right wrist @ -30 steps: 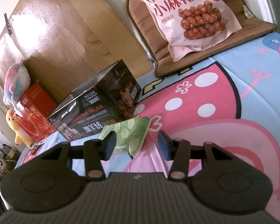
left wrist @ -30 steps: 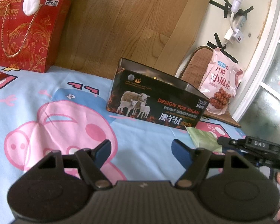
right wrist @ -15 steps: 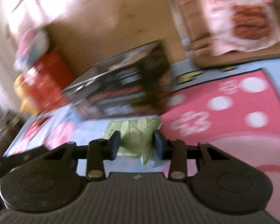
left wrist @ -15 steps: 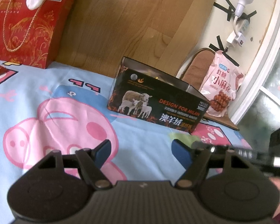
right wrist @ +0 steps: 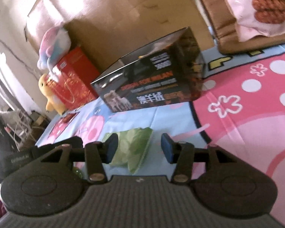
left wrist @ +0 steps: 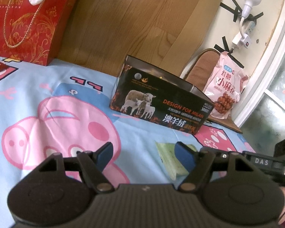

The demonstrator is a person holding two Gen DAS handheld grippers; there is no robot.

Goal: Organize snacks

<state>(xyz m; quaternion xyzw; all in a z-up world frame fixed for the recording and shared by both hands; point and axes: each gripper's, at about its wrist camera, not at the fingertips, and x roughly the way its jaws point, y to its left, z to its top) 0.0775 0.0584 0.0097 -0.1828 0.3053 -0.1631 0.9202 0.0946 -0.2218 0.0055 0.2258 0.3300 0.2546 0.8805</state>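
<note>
The right gripper hangs low over the cartoon-pig bedsheet with its jaws spread, and the small flat green snack packet lies on the sheet between them, nearer the left pad; no pad appears to touch it yet. That straddle looks like the set-up for a pinch on the packet's 2 faces, so the packet is probably the next snack to be sorted.

Straight ahead of those jaws, well beyond the packet, stands the open black cardboard box printed with sheep. It sits square on the bed with its mouth upward, the likely place for loose snacks. Something yellowish shows just above its rim, too little to identify.

The left gripper also has its jaws spread and empty. From its view the green snack packet lies partly behind the right pad, and the black box is ahead and slightly right.

Farther right, a pink bag of fried dough twists leans on a brown cushioned chair, off the bed. Far left ahead stands a red gift bag with rope handles, contents hidden.
</note>
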